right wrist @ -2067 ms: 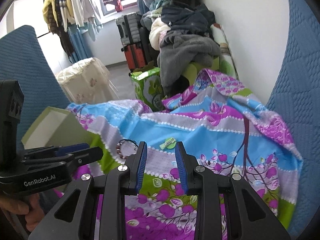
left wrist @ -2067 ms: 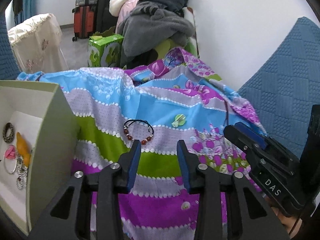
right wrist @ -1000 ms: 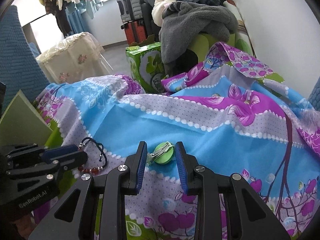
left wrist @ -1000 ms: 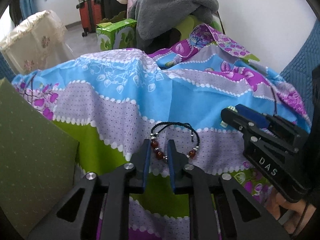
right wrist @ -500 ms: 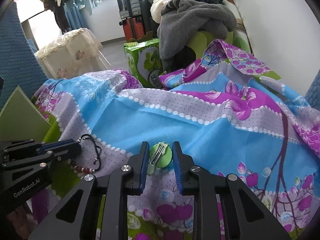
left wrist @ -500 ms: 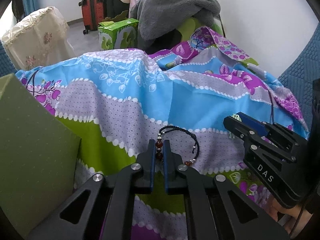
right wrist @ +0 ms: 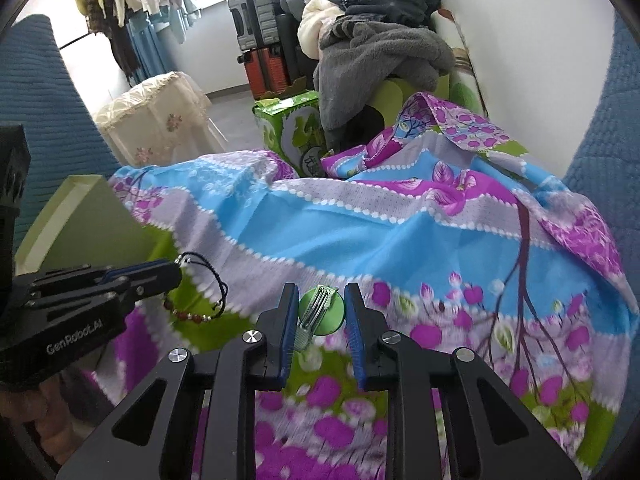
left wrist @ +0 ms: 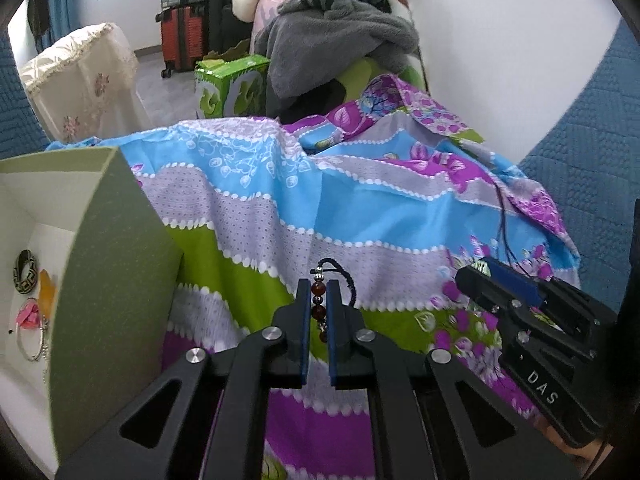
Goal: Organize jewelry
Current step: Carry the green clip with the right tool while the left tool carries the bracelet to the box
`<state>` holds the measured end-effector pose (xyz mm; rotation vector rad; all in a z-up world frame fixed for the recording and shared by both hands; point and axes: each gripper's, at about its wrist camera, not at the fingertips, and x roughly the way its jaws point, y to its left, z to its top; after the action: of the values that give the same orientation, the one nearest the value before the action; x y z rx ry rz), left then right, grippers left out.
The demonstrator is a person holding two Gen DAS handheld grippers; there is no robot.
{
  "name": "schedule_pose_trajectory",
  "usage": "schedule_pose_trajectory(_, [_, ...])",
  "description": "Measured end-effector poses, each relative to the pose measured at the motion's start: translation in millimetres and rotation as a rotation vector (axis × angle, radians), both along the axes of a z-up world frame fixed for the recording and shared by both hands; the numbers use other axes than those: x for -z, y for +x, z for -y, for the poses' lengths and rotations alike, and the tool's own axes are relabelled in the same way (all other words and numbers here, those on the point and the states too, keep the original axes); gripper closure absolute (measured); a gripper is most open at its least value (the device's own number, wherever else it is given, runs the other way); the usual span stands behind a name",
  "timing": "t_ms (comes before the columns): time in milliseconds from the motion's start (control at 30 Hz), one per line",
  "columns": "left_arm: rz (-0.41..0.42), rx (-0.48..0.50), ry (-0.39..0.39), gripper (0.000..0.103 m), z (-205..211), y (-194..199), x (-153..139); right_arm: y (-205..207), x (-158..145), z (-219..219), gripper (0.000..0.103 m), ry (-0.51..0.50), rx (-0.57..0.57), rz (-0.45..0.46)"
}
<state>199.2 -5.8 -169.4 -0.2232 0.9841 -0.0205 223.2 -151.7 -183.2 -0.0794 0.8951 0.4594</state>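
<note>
My left gripper [left wrist: 319, 285] is shut on a bracelet [left wrist: 319, 305] of dark red beads on a black cord and holds it above the patterned cloth [left wrist: 360, 216]. The bracelet hangs from it in the right wrist view [right wrist: 200, 300]. My right gripper [right wrist: 321, 292] is shut on a round green hair clip [right wrist: 322, 311] with a metal clasp, lifted off the cloth. The green jewelry box [left wrist: 108, 280] stands open at the left, with a patterned bangle [left wrist: 25, 272], a pink piece [left wrist: 29, 314] and a silver ring [left wrist: 32, 344] inside.
Blue padded chair backs [left wrist: 592, 152] flank the cloth. Behind stand a green carton [left wrist: 230, 88], a pile of grey clothes [left wrist: 340, 44], suitcases [left wrist: 182, 36] and a lace-covered stand [left wrist: 80, 92]. The right gripper shows at the right of the left wrist view [left wrist: 532, 320].
My left gripper closed on the bracelet and lifted it back toward the box. My right gripper closed on the green hair clip and raised it off the cloth.
</note>
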Motion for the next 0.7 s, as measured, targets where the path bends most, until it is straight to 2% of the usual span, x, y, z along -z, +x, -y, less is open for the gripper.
schedule_pose_trajectory(400, [0.005, 0.036, -0.019, 0.097, 2.1, -45.2, -27.1, -56.1, -31.9, 17.2, 0.082, 0.031, 0.045, -0.04])
schedule_pose_trajectory(567, [0.046, 0.039, -0.032, 0.097, -3.7, -58.4, -53.7, -65.9, -50.8, 13.3, 0.082, 0.029, 0.039, -0.01])
schedule_pose_trajectory(700, [0.084, 0.044, -0.027, 0.096, -9.6, -63.7, -78.1, -69.9, -78.4, 9.4, 0.082, 0.05, 0.039, 0.035])
